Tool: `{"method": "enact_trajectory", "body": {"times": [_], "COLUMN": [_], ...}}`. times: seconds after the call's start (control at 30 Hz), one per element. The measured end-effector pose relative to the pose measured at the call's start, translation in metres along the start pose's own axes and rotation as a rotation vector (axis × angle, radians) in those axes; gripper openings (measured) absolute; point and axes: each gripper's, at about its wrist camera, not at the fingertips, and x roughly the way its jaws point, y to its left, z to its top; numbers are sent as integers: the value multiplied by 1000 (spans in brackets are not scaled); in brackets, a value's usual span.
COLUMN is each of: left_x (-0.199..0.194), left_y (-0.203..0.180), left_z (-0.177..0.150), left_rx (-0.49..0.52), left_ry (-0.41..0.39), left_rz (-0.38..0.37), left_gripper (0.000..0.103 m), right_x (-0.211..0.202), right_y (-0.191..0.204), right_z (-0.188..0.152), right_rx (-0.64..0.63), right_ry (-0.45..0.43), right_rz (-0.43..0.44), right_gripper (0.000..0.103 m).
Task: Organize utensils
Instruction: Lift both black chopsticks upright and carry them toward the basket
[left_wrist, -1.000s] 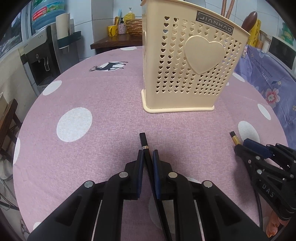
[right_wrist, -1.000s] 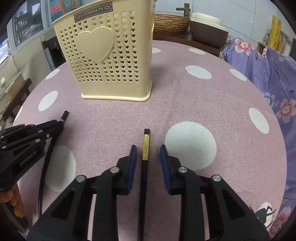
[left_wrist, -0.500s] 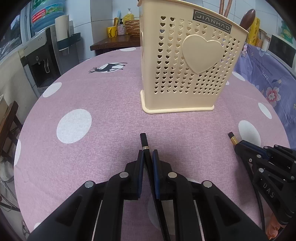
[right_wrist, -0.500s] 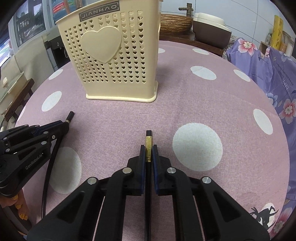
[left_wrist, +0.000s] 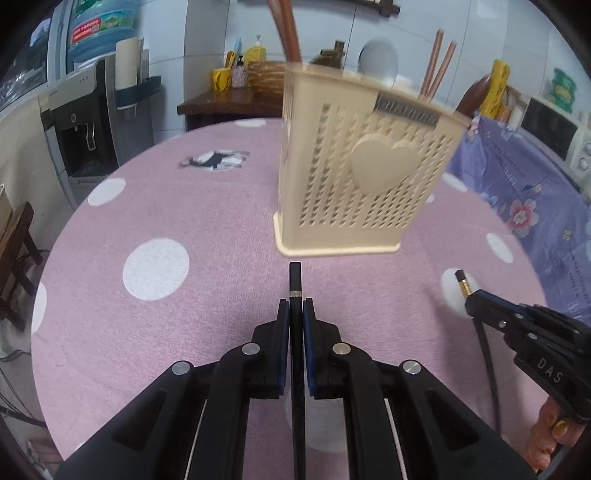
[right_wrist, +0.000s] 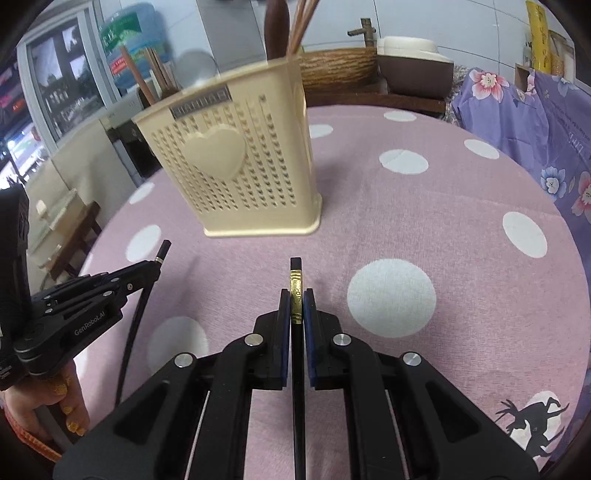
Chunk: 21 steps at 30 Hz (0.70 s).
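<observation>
Your left gripper (left_wrist: 296, 314) clamps one black chopstick (left_wrist: 295, 280); your right gripper (right_wrist: 296, 306) has just closed on a gold-banded chopstick (right_wrist: 296, 280). The cream holder (left_wrist: 364, 184), seemingly blurred, stands upper centre.

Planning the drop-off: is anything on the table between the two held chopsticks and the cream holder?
Nothing visible. Only bare pink tablecloth lies between each black chopstick and the cream utensil holder, which already holds wooden utensils.

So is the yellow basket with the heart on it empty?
No, the basket already has brown chopsticks and a dark wooden handle sticking up out of its top.
</observation>
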Motion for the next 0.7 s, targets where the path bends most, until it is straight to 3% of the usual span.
{"method": "enact_trajectory", "body": {"times": [0.4,0.7], "left_x": [-110,-127], "left_y": [3,-10], "left_z": [25,40], "left_rx": [-17,24], "left_ry": [-228,-284], "left_rz": [-152,-168], "left_gripper": [9,9], "right_x": [-116,-143], "right_y": [8,23], "right_z": [22,32], "right_rx": [-26,-76], "right_ry": [-209,-246], "right_rz": [134,124], "right_gripper": [8,8]}}
